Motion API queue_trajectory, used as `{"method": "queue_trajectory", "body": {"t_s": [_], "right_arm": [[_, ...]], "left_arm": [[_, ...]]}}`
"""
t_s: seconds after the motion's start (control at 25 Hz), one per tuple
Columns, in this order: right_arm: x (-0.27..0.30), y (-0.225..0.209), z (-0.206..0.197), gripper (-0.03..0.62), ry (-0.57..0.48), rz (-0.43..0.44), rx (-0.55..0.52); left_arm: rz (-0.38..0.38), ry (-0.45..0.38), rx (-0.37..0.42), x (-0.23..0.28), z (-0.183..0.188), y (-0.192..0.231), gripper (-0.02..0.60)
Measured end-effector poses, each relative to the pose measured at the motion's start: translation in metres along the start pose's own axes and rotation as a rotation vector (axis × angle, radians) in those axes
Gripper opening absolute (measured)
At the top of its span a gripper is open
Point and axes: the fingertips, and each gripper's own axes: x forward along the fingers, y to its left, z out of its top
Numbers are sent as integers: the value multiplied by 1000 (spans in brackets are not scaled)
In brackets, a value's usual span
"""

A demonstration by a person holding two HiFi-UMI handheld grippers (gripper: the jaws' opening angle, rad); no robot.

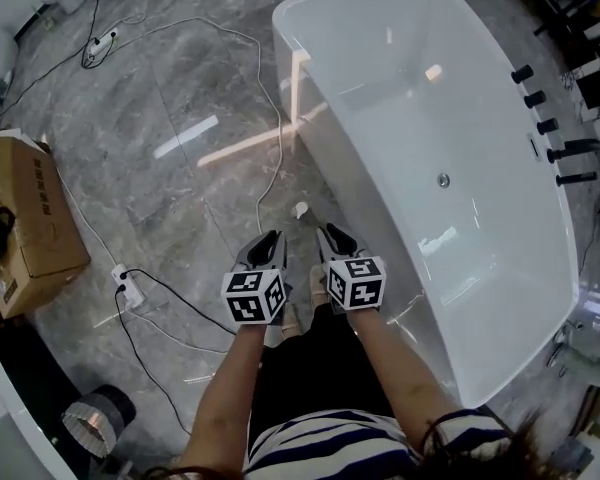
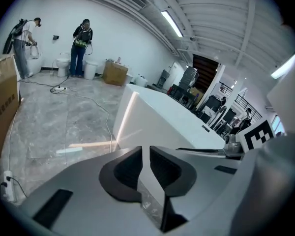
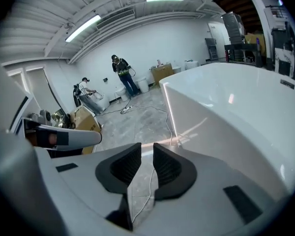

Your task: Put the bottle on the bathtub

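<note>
While we hold both grippers low and side by side, glossy grey marbled floor tile (image 1: 180, 88) spreads beneath them, streaked with pale reflections. The left gripper (image 1: 268, 246) has matt grey shells and black ribbed pads; in the left gripper view (image 2: 145, 154) its jaws stand nearly together, a thin slit between them showing only floor. The right gripper (image 1: 337, 240) matches it, and its own view (image 3: 147, 151) shows the same narrow gap with nothing in it.

The bottle (image 1: 300, 209) shows from above only as a small whitish round top. It stands on the floor just ahead of the jaw tips, between the two grippers, close to the foot of the tub's outer wall. Neither gripper touches it.

Right of the right gripper lies the bathtub (image 1: 450, 98), a smooth, shiny white shell with rounded corners and a flat rim. Its basin shows a small round metal drain (image 1: 443, 180), and black tap fittings (image 1: 535, 98) line the far rim. Well off to the left of the left gripper sits a brown cardboard box (image 1: 30, 218), and we cannot make out what it holds. A thin white cable (image 1: 270, 118) snakes over the tile ahead of the grippers.
</note>
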Motion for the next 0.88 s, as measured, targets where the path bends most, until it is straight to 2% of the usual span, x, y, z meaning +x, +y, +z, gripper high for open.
{"method": "queue_trajectory", "body": {"t_s": [0.32,0.68,0.88], "right_arm": [[-36,8,39,55,-32,-27,-2],[-51,14,61,34,-51,-34,26],[-53,18,68,26,-45,-30,-9]], "left_arm": [[3,-8,85,-32,37,-16,58],[27,-1,87,-50,40,-26,58],[39,-17,106,-55,51,-29,58]]}}
